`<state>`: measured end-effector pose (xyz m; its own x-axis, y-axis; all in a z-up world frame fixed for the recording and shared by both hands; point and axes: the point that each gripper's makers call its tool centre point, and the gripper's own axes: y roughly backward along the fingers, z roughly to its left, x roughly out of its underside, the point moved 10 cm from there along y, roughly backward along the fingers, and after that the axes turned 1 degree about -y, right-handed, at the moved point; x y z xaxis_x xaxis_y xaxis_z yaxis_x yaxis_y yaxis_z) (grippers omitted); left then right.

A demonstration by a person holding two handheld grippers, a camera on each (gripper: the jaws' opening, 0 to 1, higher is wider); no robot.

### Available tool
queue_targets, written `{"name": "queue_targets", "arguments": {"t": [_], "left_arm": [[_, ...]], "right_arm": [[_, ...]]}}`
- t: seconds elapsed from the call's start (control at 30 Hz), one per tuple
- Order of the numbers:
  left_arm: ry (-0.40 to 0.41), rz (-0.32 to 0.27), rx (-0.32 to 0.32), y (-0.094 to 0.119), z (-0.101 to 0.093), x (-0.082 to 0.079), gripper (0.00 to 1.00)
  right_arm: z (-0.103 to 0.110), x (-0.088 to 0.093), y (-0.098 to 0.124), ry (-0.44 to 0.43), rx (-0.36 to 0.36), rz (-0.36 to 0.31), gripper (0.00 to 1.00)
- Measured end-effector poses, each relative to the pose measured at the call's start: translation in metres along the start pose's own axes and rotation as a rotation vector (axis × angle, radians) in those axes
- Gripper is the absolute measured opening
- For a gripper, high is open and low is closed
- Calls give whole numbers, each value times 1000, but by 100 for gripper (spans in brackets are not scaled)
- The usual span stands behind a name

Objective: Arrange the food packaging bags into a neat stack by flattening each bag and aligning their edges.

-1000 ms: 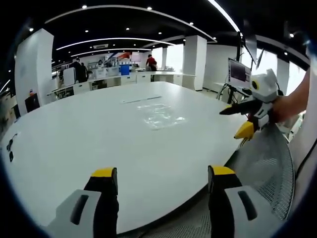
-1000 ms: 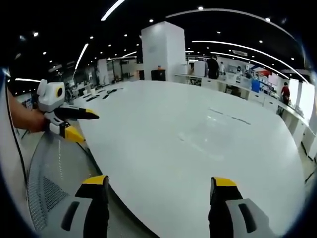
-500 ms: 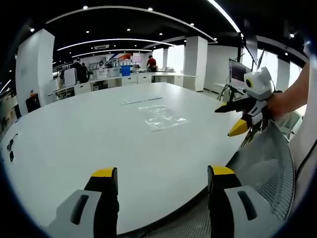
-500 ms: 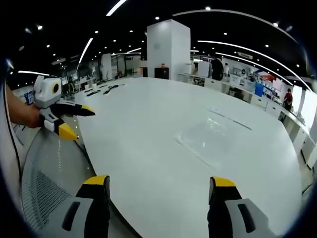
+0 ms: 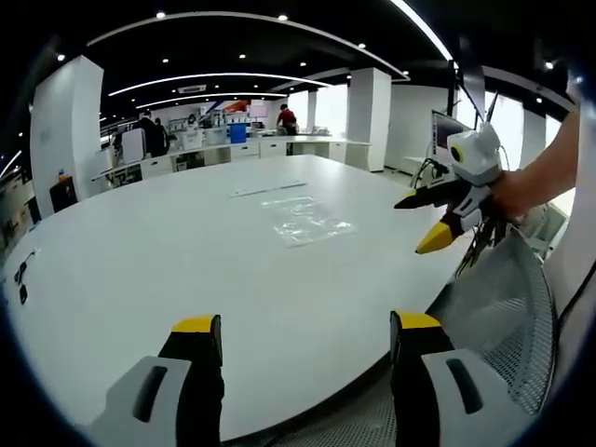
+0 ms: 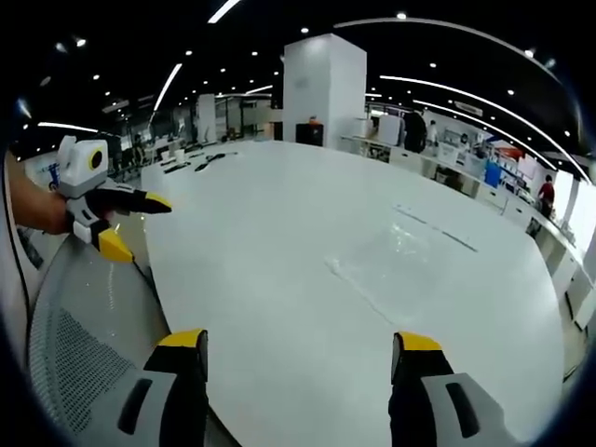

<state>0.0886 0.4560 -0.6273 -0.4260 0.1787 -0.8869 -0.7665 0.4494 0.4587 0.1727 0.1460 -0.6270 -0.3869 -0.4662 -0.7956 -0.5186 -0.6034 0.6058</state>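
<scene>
A broad white table (image 5: 140, 270) with a rounded edge spreads across the middle of both views, its top glossy and catching the ceiling lights. Clear food packaging bags (image 5: 305, 220) lie flat on it, just right of centre in the left gripper view and at centre right in the right gripper view (image 6: 396, 270), well apart from both tools. A thin pale strip (image 5: 267, 188) lies beyond the bags.

The left tool (image 5: 303, 340) rises from the bottom of its view with its yellow-tipped jaws spread wide and nothing between them; it shows again at the left edge of the right gripper view (image 6: 130, 223). The right tool (image 6: 296, 349) is likewise spread and empty, and appears at the right of the left gripper view (image 5: 419, 223), held over the table edge by a bare hand (image 5: 521, 191).

A grey mesh chair back (image 5: 498, 321) sits at lower right below the table rim. Behind, an open office has white pillars (image 6: 321, 93), curved ceiling light strips, desks and distant people.
</scene>
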Motion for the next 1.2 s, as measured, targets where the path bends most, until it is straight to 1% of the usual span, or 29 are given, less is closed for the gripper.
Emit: {"name": "queue_targets", "arguments": {"t": [0.63, 0.83, 1.1, 1.2], "left_arm": [[-11, 19, -9, -3, 2, 2, 71], [-13, 27, -14, -3, 0, 0, 70], [-15, 41, -15, -4, 1, 1, 70], [-15, 45, -15, -4, 1, 2, 70]], "right_arm": [[-26, 1, -21, 63, -1, 48, 77], [-34, -2, -28, 80, -2, 56, 76], [-50, -1, -35, 107, 15, 82, 74], [-54, -1, -38, 131, 19, 94, 74]]}}
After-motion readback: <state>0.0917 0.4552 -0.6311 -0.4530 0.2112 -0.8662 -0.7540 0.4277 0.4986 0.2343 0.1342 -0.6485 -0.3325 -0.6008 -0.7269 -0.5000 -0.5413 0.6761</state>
